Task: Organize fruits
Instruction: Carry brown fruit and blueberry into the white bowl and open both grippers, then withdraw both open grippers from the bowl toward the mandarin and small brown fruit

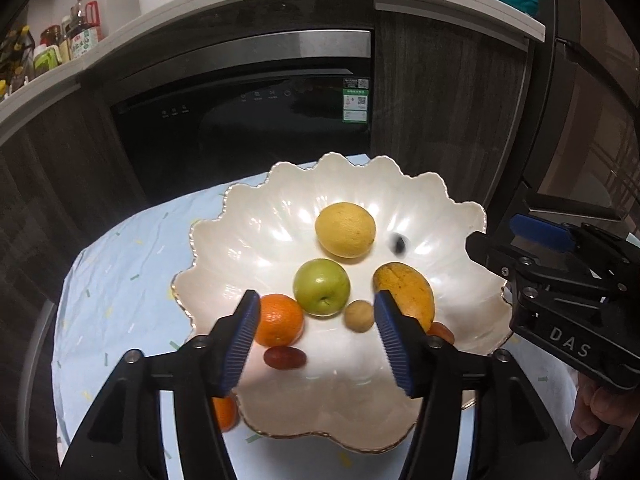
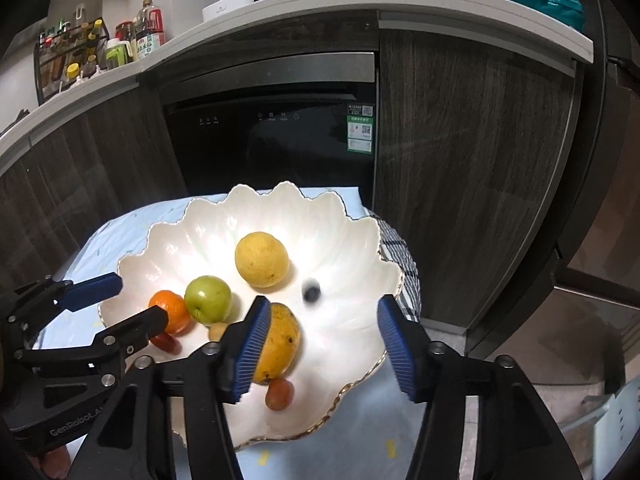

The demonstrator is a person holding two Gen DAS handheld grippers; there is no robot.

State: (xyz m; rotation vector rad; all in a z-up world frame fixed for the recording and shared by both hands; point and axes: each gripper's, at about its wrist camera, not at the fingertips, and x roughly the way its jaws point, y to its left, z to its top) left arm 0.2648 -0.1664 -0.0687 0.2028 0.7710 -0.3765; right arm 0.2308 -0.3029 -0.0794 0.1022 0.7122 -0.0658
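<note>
One scalloped white bowl (image 1: pixel 248 216) with a thin gold rim was seen standing on a pale blue cloth (image 1: pixel 120 272) before a dark oven door (image 1: pixel 248 128). Inside the bowl, seven pieces of fruit were counted, with one further small dark blurred thing. One yellow lemon (image 1: pixel 345 230) lay farthest back. One green apple (image 1: pixel 321 287) lay just in front of it, with one orange (image 1: pixel 280 320) touching its left side. One mango (image 1: pixel 405 294) was set to the right of the apple, and one small tan round fruit (image 1: pixel 360 315) sat between them. Two reddish grapes were made out: one (image 1: pixel 285 358) below the orange, the other (image 1: pixel 440 330) at the near end of the mango. The small dark fruit (image 1: pixel 398 243) was seen smeared by blur beside the lemon, on the bowl's right slope. Outside the bowl, one second orange (image 1: pixel 224 414) was partly visible at the near left rim, on the cloth.

Two grippers were counted. The left gripper (image 1: pixel 316 340) was held over the near part of the bowl with its jaws apart and nothing pressed between its blue pads; the grape below the orange lay in the gap, untouched. The right gripper (image 2: pixel 322 350) was likewise parted, its left pad close against the mango without a grip being closed on it.
</note>
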